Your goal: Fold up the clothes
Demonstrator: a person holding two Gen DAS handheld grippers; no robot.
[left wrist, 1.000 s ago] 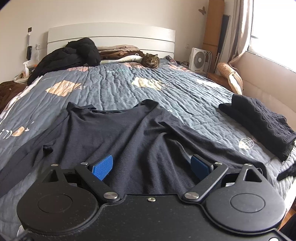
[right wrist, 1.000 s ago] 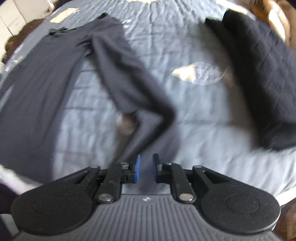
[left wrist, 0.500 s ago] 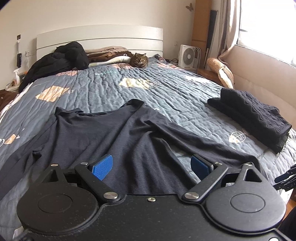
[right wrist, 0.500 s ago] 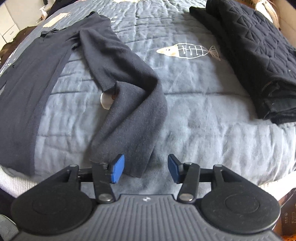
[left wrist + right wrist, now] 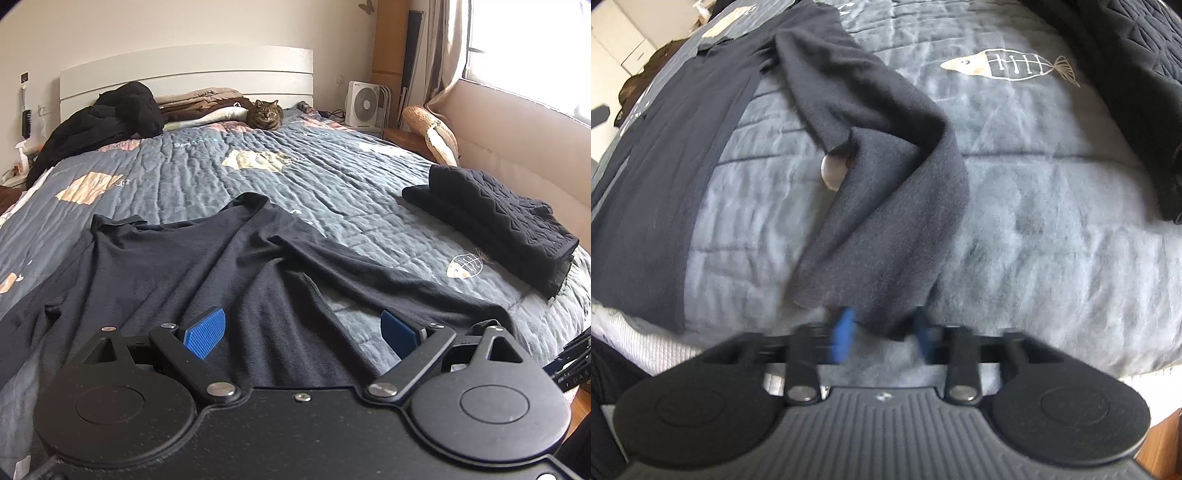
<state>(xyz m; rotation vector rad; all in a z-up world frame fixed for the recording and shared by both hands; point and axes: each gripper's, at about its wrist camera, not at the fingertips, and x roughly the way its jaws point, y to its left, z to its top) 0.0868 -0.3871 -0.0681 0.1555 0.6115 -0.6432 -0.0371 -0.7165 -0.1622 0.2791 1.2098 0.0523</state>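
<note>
Half a second before, the right gripper [image 5: 882, 334] had its blue pads wide of the sleeve end; they had since drawn in to either side of the cuff of the dark shirt [image 5: 886, 192], though motion blur hid whether they had pinched the cloth or merely bracketed it. From the cuff the sleeve ran away from the bed's foot edge, doubled over on itself at a bend, then angled toward the shirt's body.

With its pads spread wide and holding nothing, the left gripper [image 5: 303, 330] hovered over the hem of the dark shirt [image 5: 177, 273]. That shirt lay flat on the quilted bedspread [image 5: 343, 184], long axis from the foot edge toward the headboard, collar pointing at the headboard, one sleeve stretched toward the window-side edge.

Near that edge sat a folded black quilted garment [image 5: 495, 218], well apart from the sleeve, with bare quilt between them. At the head of the bed a cat [image 5: 265, 114] lay beside a heap of dark clothing [image 5: 107, 118].
</note>
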